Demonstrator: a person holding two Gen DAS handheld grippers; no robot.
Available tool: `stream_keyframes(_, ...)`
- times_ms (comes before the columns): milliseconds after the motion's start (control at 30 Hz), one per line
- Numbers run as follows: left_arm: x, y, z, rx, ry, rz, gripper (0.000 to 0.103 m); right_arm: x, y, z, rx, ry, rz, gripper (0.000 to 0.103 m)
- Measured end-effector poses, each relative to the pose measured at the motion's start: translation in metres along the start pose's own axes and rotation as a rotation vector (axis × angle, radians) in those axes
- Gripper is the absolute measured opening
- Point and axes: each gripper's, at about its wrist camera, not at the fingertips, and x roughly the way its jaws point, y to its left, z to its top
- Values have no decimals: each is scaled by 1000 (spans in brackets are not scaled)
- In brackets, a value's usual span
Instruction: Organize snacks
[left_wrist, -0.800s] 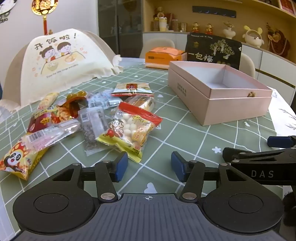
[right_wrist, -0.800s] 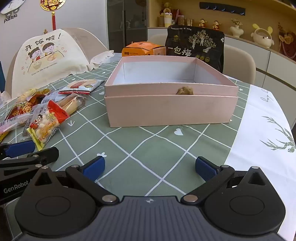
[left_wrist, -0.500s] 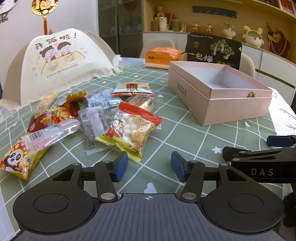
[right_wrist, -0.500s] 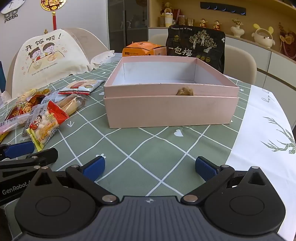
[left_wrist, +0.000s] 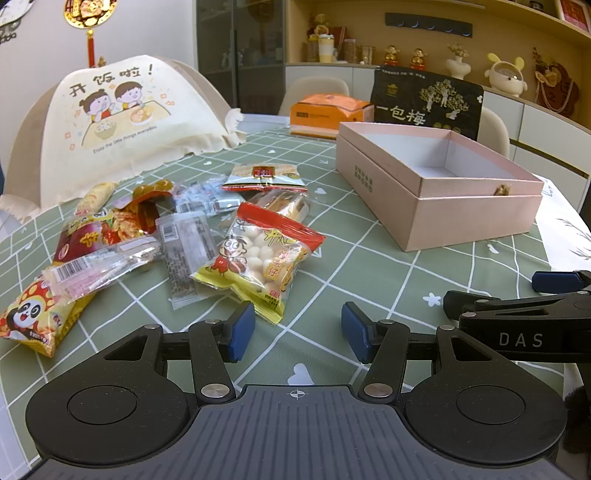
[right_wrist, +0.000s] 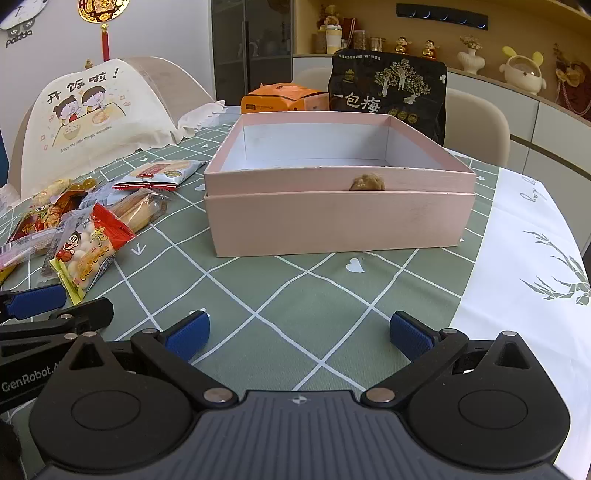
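Note:
Several snack packets lie in a loose pile on the green checked tablecloth at the left. Nearest is a yellow and red bag of white balls (left_wrist: 264, 258), also in the right wrist view (right_wrist: 90, 251). A panda bag (left_wrist: 35, 317) lies at the far left. An open pink box (left_wrist: 439, 188) stands to the right, directly ahead in the right wrist view (right_wrist: 340, 199); its visible inside looks bare. My left gripper (left_wrist: 298, 332) is open and empty, just short of the yellow bag. My right gripper (right_wrist: 298, 334) is open wide and empty, in front of the box.
A cloth food cover (left_wrist: 125, 122) stands behind the snacks. An orange carton (left_wrist: 328, 114) and a black plum bag (left_wrist: 424, 101) stand behind the box. A white cloth (right_wrist: 535, 266) covers the table's right side. Chairs surround the table.
The right gripper has edged slightly forward toward the box. The left gripper and the snacks have not visibly moved.

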Motion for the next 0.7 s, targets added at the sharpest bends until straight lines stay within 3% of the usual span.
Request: stream_keyframes(700,1,0,0,5,0,4,60,2,0,0,19,-2,-22,103)
